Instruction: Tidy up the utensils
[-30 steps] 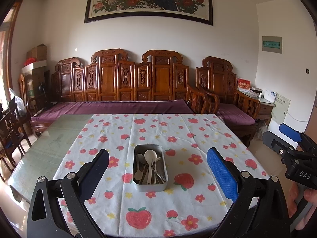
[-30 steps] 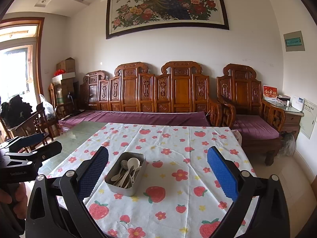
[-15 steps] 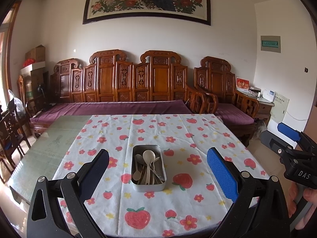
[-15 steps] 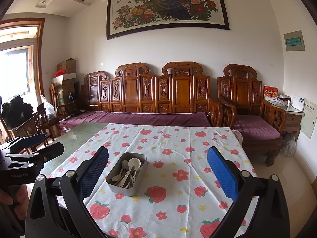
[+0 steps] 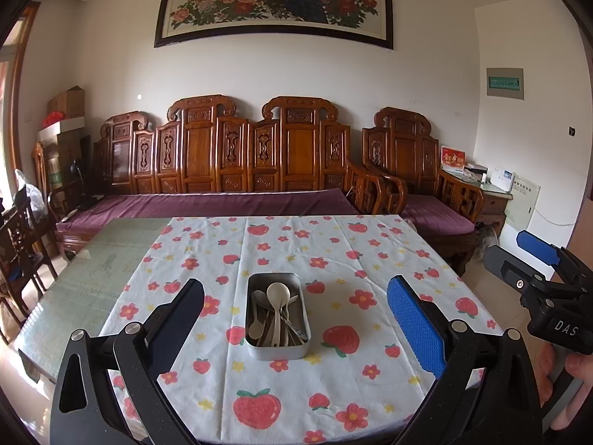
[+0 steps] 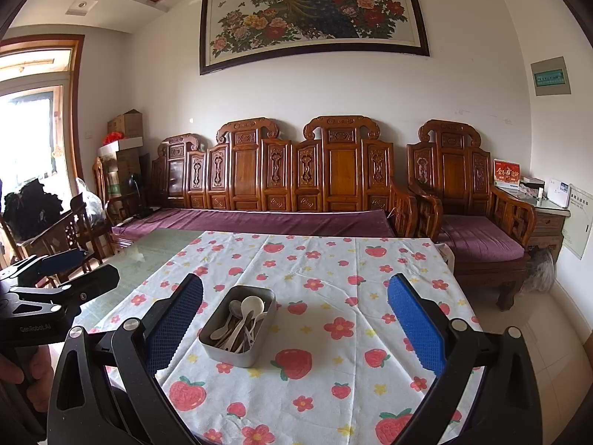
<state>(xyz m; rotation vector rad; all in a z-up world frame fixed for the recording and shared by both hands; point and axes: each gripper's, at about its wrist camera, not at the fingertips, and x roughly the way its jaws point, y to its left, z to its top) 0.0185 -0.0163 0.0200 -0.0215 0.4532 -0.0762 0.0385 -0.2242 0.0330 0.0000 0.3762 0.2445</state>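
Spoons (image 5: 273, 309) and forks gathered loose in the metal tin (image 5: 277, 348) mid-tablecloth (image 5: 333, 244), fitting sorted or yet to sort; left gripper (image 5: 294, 324) and right gripper (image 6: 295, 324) spread wide, empty, aimed at it from above the near edge.

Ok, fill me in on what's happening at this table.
A person holds a two-finger gripper in each hand over a table with a strawberry-print cloth. The left gripper and the right gripper both hover with fingers wide apart, gripping nothing. A metal tin sits on the cloth, holding a loose pile of spoons and other cutlery. That fits sorting just finished or about to start.
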